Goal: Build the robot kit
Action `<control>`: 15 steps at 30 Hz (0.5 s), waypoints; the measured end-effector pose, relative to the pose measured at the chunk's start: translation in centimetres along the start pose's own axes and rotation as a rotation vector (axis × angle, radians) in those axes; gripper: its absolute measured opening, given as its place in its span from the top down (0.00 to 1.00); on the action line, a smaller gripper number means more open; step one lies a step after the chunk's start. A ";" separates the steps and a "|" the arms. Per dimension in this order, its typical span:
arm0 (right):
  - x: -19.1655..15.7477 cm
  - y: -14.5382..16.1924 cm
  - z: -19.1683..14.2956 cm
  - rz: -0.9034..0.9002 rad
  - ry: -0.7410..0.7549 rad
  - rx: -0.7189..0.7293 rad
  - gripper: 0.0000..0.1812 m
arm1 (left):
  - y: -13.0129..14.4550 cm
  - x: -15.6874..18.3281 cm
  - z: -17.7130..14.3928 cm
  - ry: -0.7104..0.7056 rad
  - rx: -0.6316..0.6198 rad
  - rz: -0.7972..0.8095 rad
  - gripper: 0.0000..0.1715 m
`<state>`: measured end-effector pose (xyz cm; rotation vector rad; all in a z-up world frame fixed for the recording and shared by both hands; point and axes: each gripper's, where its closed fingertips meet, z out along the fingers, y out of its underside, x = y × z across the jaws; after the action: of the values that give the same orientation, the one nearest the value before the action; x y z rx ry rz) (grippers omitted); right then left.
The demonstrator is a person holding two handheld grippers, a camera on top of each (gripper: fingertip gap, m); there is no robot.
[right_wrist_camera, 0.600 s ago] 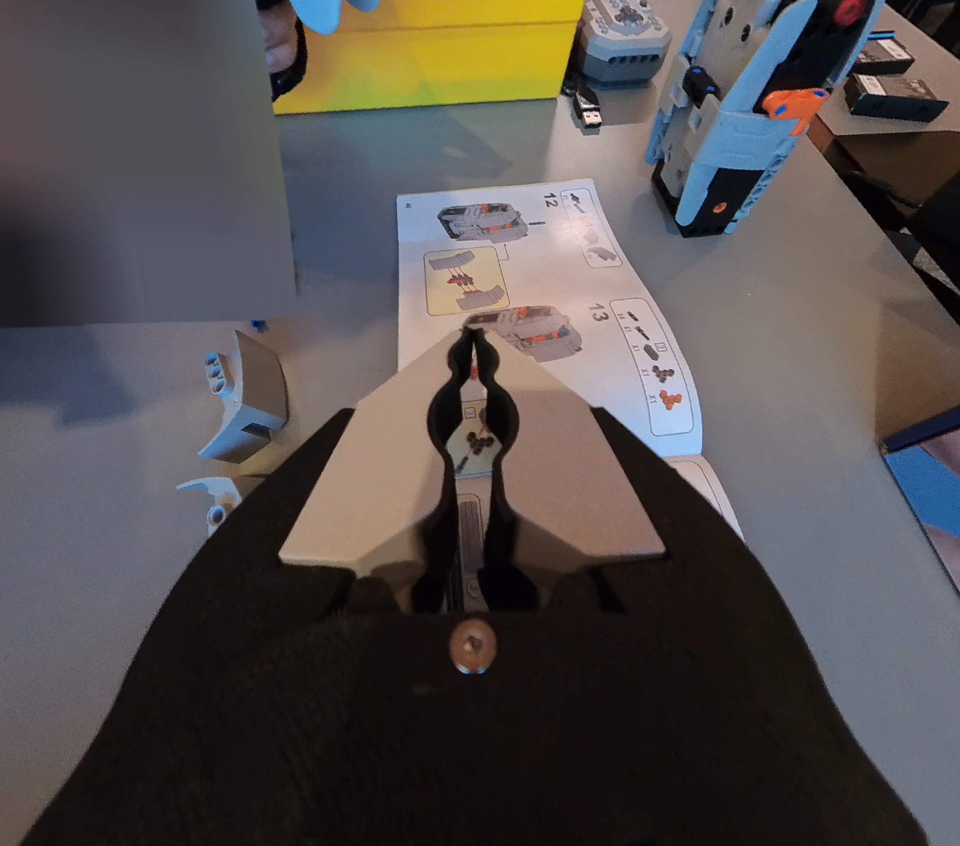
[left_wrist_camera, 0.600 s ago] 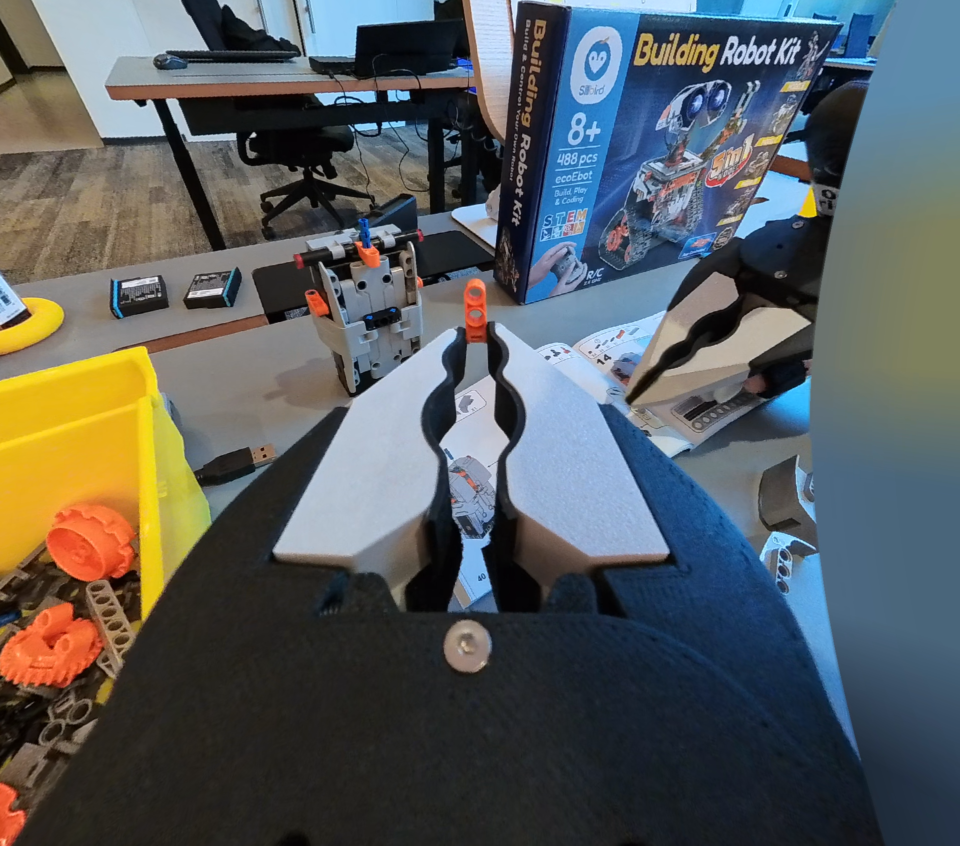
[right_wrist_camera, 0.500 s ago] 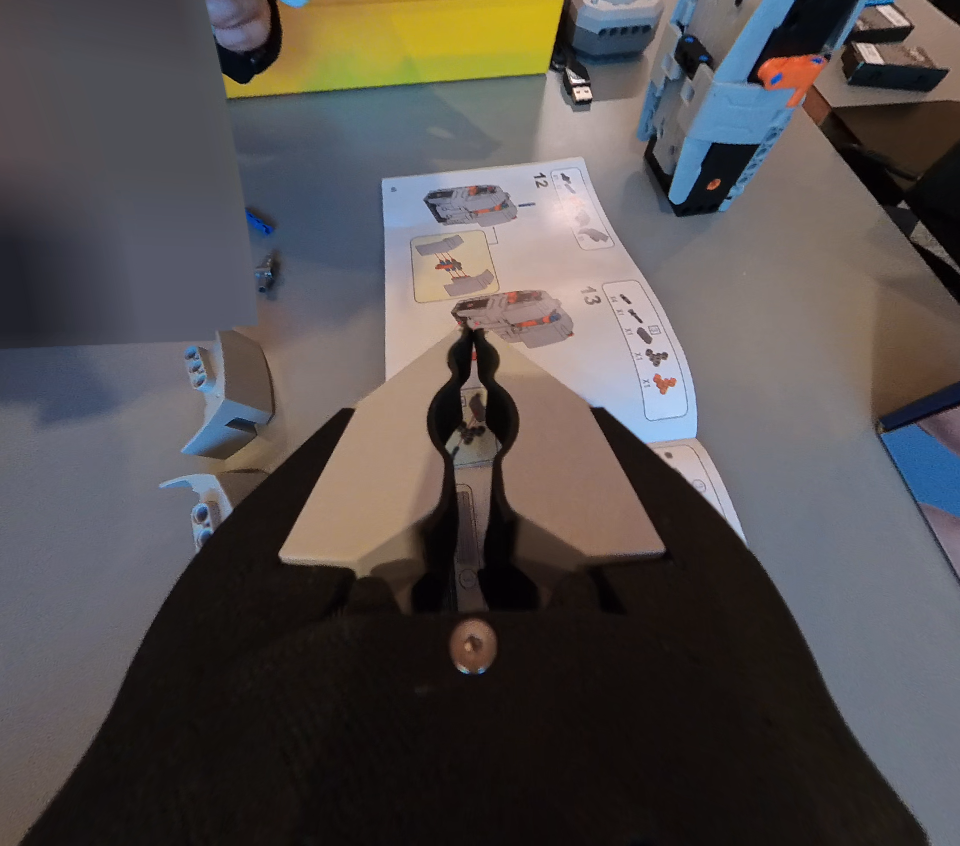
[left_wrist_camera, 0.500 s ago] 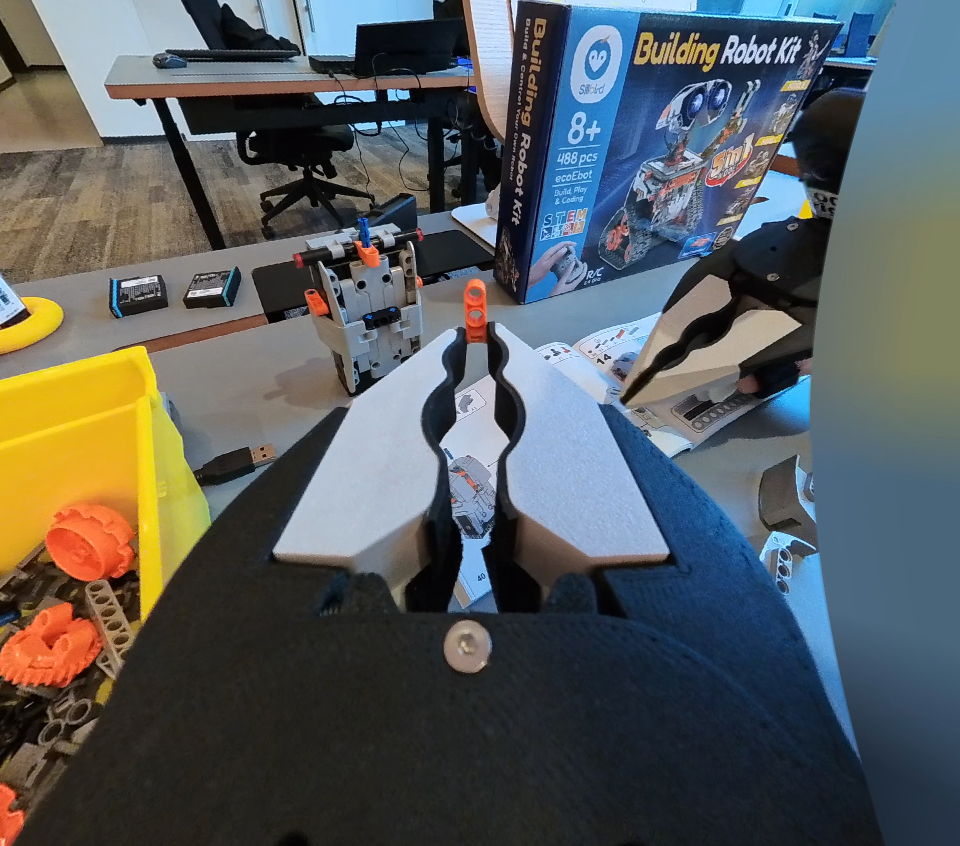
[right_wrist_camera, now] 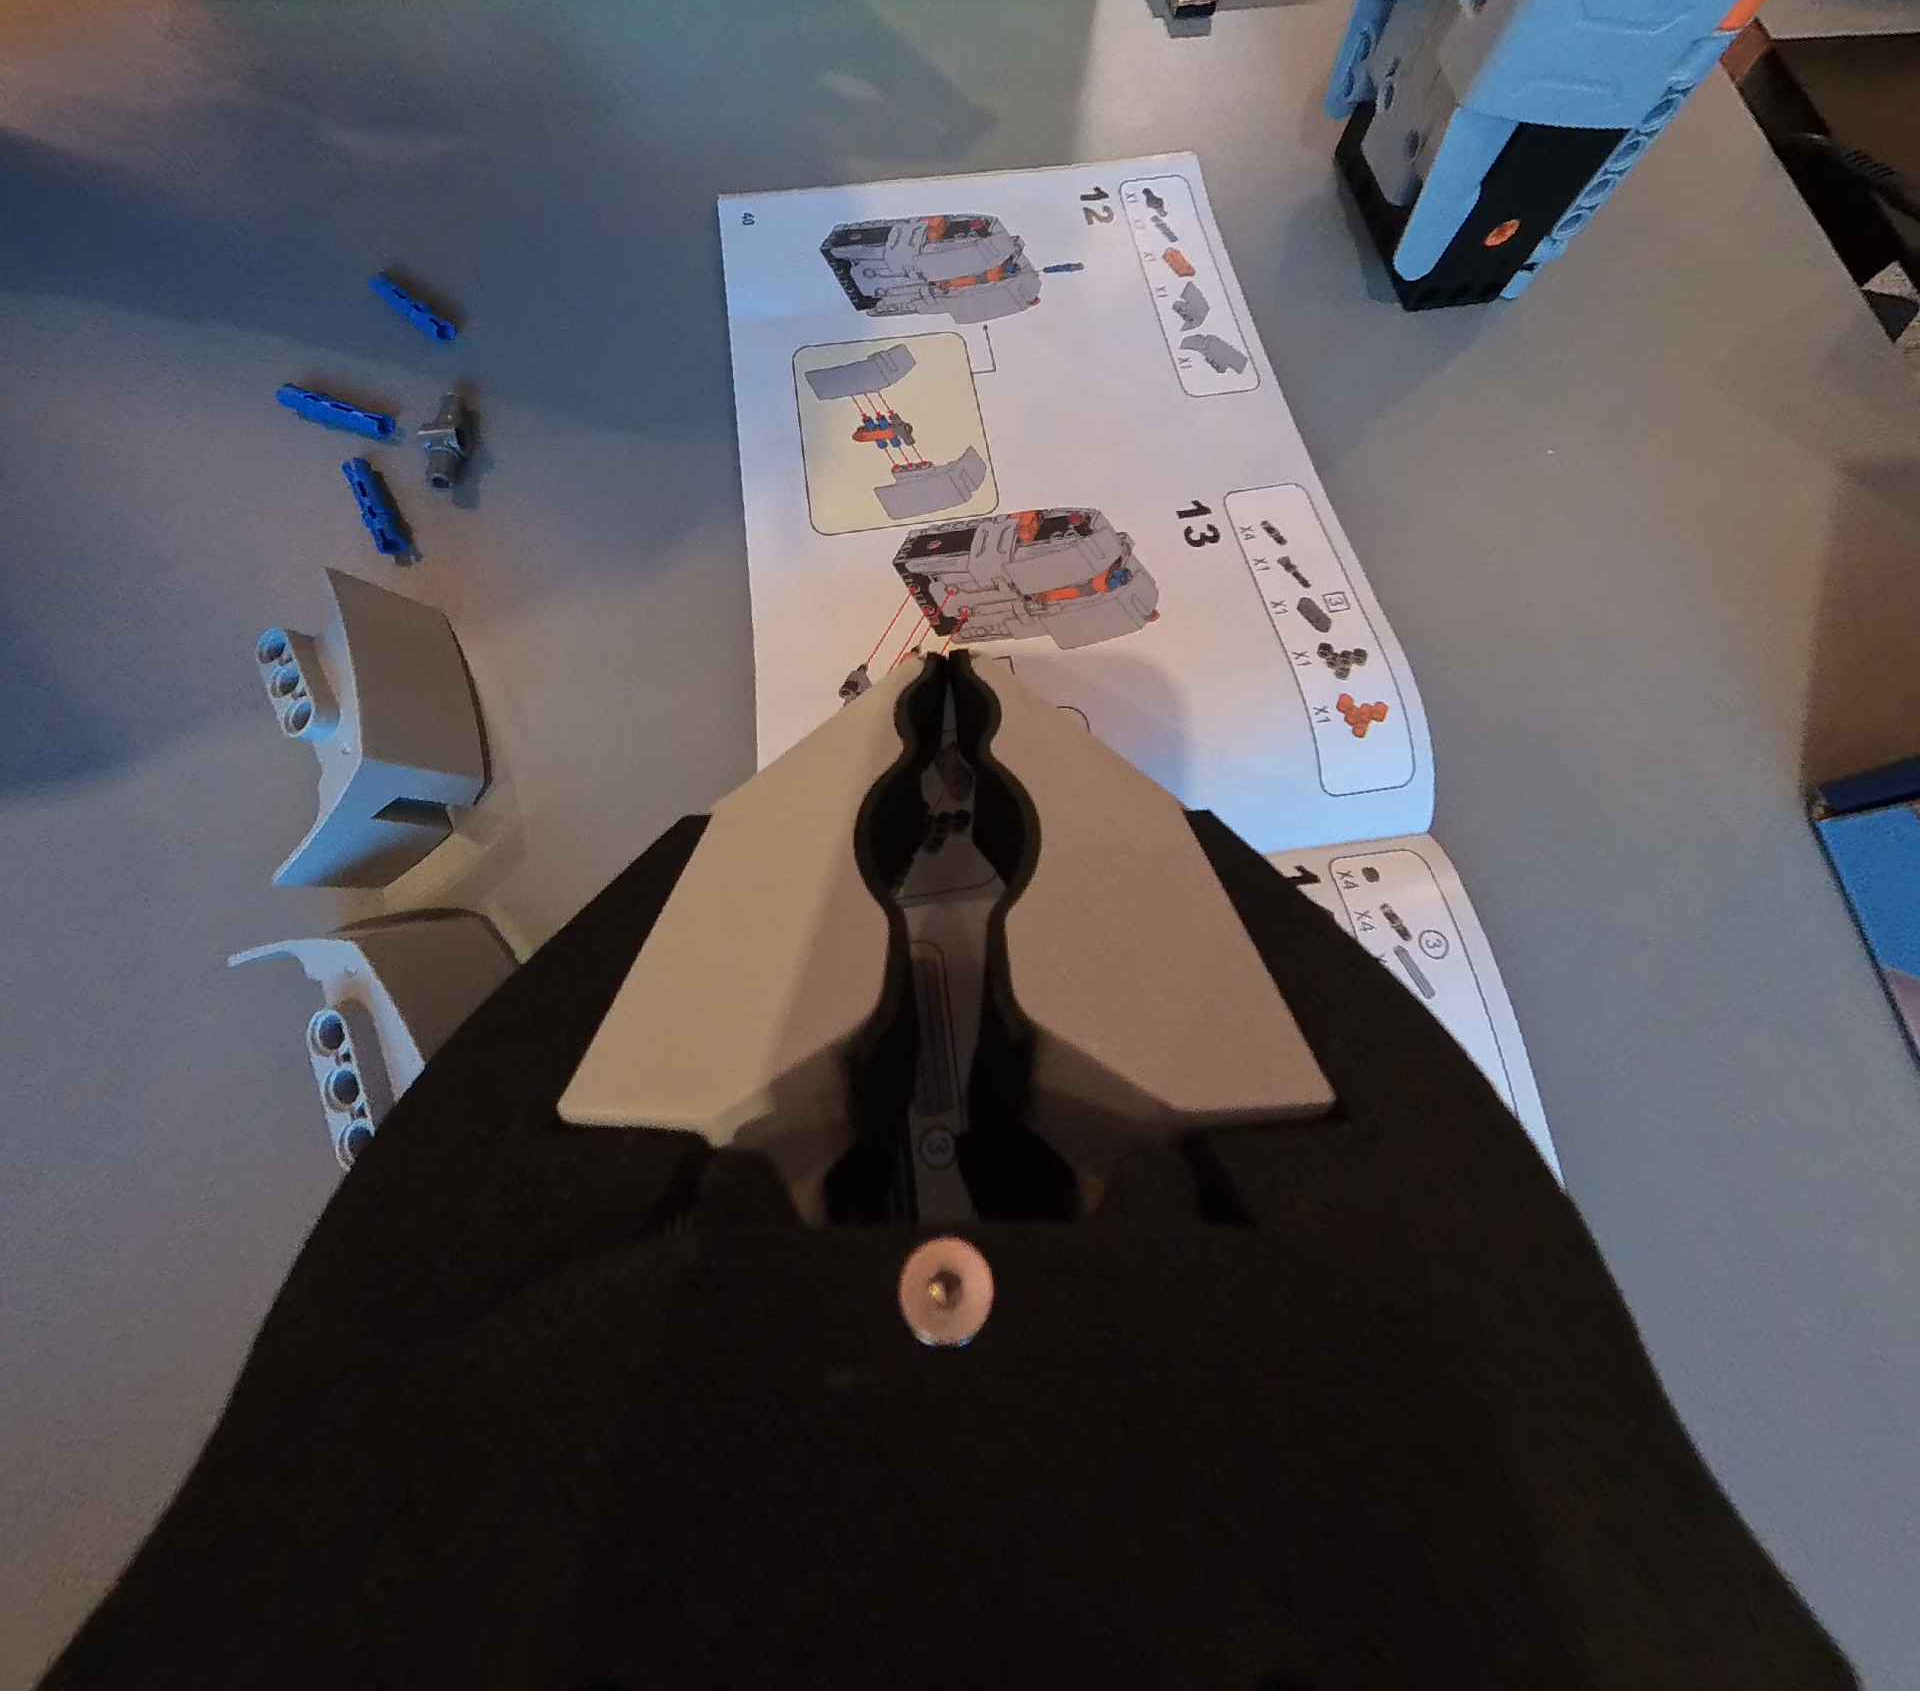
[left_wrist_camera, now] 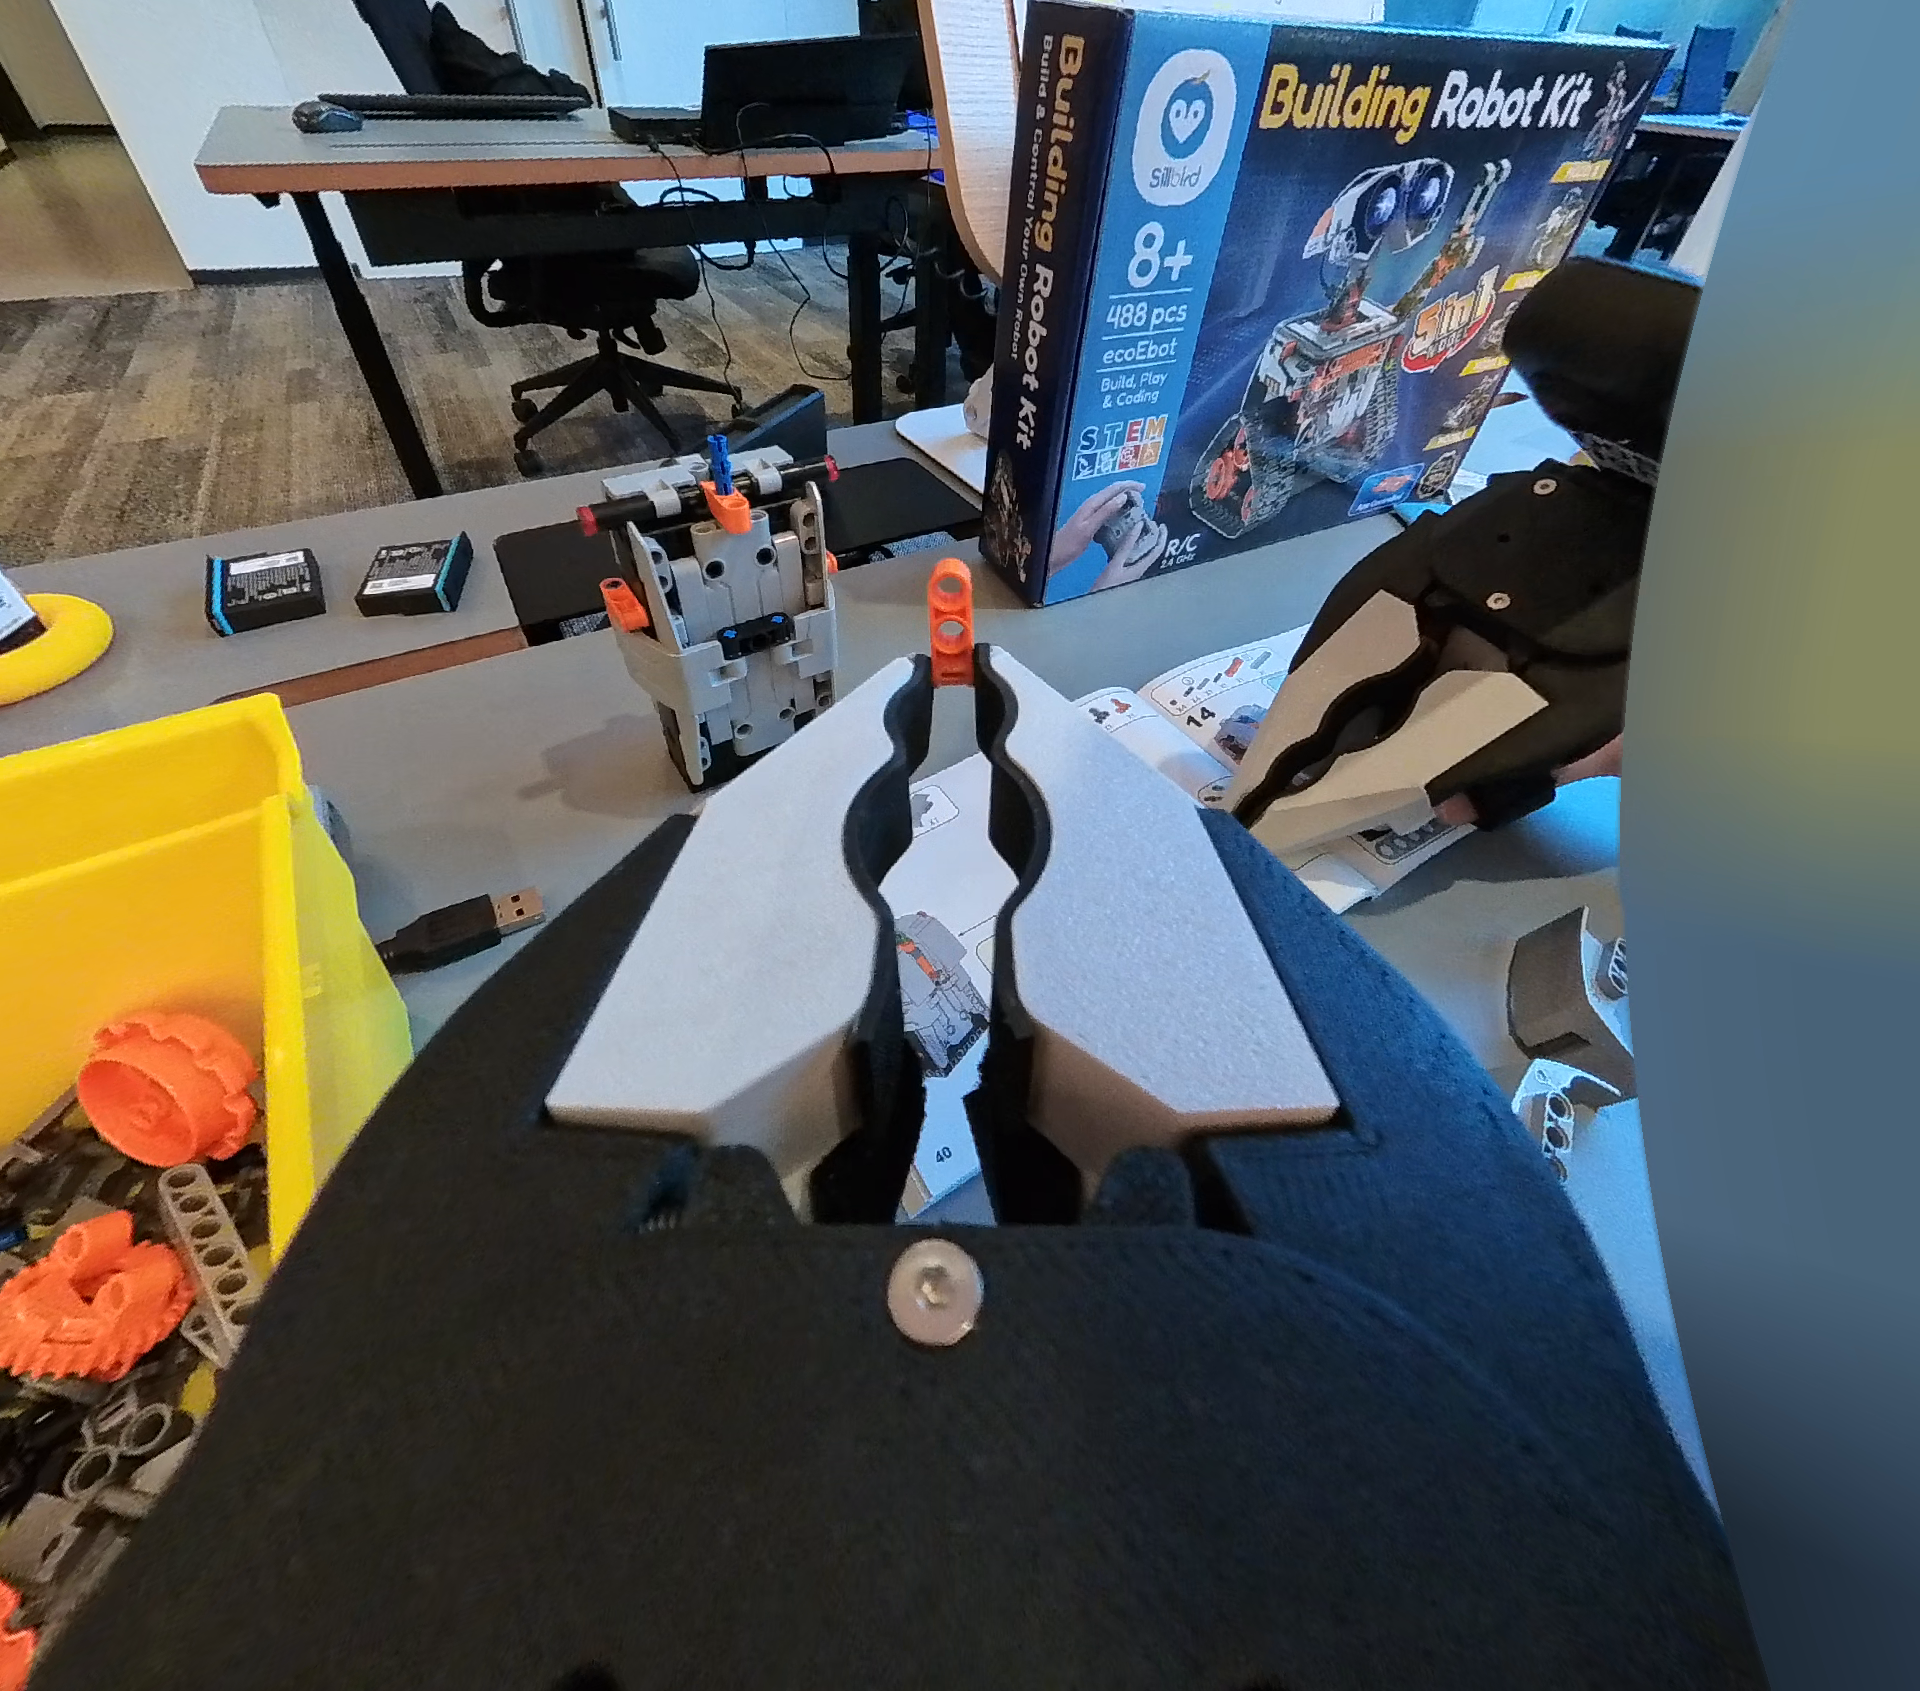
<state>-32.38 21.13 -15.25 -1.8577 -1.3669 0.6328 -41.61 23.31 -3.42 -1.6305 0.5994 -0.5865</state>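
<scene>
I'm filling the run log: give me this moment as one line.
left gripper: shut on orange connector | right gripper: shut, empty, over instruction booklet | grey model: upright on table

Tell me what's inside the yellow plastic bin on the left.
The yellow plastic bin holds orange toothed wheels, a grey holed beam and dark small parts. The left gripper covers the rest of its contents.

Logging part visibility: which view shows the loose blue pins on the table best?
The right wrist view: three blue pins lie clearly on the grey table, left of the booklet. The left wrist view shows none.
</scene>
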 end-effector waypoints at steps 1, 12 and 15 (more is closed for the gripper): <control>0.0 0.1 0.1 -0.002 0.001 -0.006 1.00 | 0.0 0.0 0.0 0.001 0.000 -0.001 0.97; -0.1 0.5 0.3 -0.019 0.015 -0.037 1.00 | 0.1 0.1 0.1 0.005 -0.006 0.000 0.97; -0.1 0.5 0.3 -0.013 0.011 -0.035 1.00 | 0.1 0.1 0.1 0.008 -0.007 -0.003 0.97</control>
<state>-32.38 21.07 -15.80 -1.8763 -1.3900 0.5945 -41.44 23.27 -3.57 -1.6366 0.6059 -0.5939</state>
